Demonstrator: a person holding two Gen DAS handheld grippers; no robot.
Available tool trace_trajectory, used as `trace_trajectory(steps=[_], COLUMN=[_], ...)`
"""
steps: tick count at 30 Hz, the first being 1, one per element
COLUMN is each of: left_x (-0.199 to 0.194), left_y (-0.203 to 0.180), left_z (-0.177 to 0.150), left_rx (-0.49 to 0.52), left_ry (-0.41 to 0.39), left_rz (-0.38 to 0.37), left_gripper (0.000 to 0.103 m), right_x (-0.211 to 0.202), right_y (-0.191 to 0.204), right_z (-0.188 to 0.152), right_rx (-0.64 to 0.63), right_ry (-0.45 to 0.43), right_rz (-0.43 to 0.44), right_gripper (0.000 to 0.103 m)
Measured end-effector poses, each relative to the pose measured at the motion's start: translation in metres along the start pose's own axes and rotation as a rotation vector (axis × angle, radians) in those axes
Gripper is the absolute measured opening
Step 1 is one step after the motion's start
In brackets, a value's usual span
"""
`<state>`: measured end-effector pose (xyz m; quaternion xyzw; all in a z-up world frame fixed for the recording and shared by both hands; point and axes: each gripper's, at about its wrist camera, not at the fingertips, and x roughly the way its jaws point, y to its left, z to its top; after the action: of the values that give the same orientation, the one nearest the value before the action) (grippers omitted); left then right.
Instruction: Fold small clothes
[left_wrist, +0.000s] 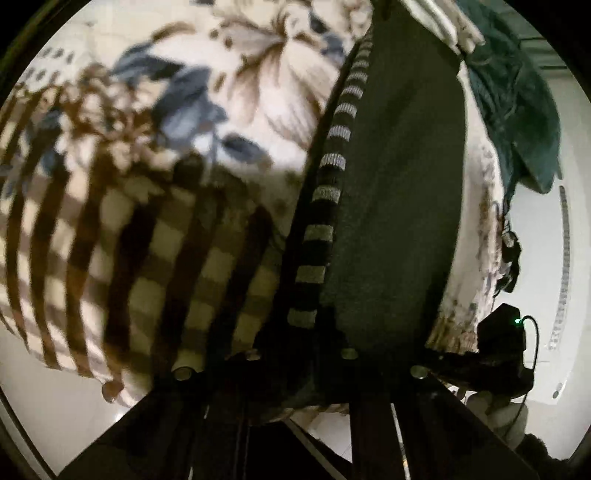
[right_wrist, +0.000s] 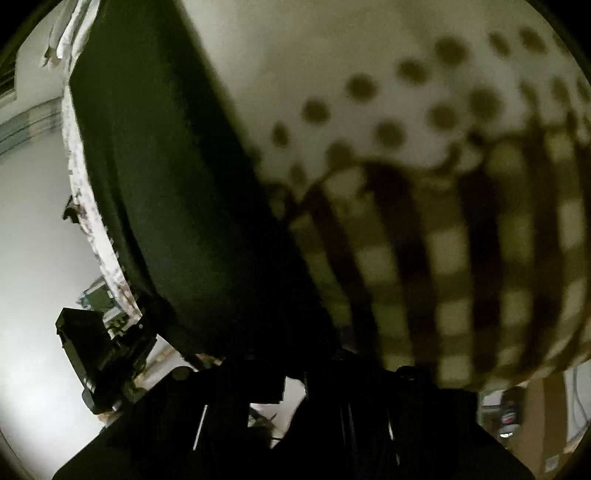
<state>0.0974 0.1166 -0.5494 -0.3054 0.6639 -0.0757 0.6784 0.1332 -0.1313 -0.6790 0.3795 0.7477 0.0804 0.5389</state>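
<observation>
A patterned blanket of flowers, checks and dots covers the surface, with pale floor showing beyond its edge and a teal cloth heaped at the far side. Across the blanket lies the garment, a dark piece with a black-and-grey striped trim along one edge; it stretches away from both cameras in a long flat band, and its near edge runs right into the base of each view. The left gripper and the right gripper are each closed at that near edge, and the cloth seems to be pinched between the fingers, though the dark there hides the contact itself. Judging by this, the two pinches sit apart along one hem so the fabric stays taut and level between them, which would let the edge be carried over as a straight fold line. Each view shows the other black gripper off to its side. The fold itself looks not yet laid.
</observation>
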Motion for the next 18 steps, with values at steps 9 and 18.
trace_trajectory(steps=[9,18], left_x=[-0.002,0.027], left_y=[0.023,0.048], left_z=[0.008,0.013], left_rx=[0.024,-0.011], left_ry=[0.037,0.091], left_rz=[-0.016,-0.148], left_gripper=[0.037,0.079], right_x=[-0.015,0.017], right_y=[-0.007,-0.026], right_z=[-0.003,0.003], right_rx=[-0.062,-0.048], right_ry=[0.015,0.079], right_rz=[-0.036,0.1], right_gripper=[0.025,0.053])
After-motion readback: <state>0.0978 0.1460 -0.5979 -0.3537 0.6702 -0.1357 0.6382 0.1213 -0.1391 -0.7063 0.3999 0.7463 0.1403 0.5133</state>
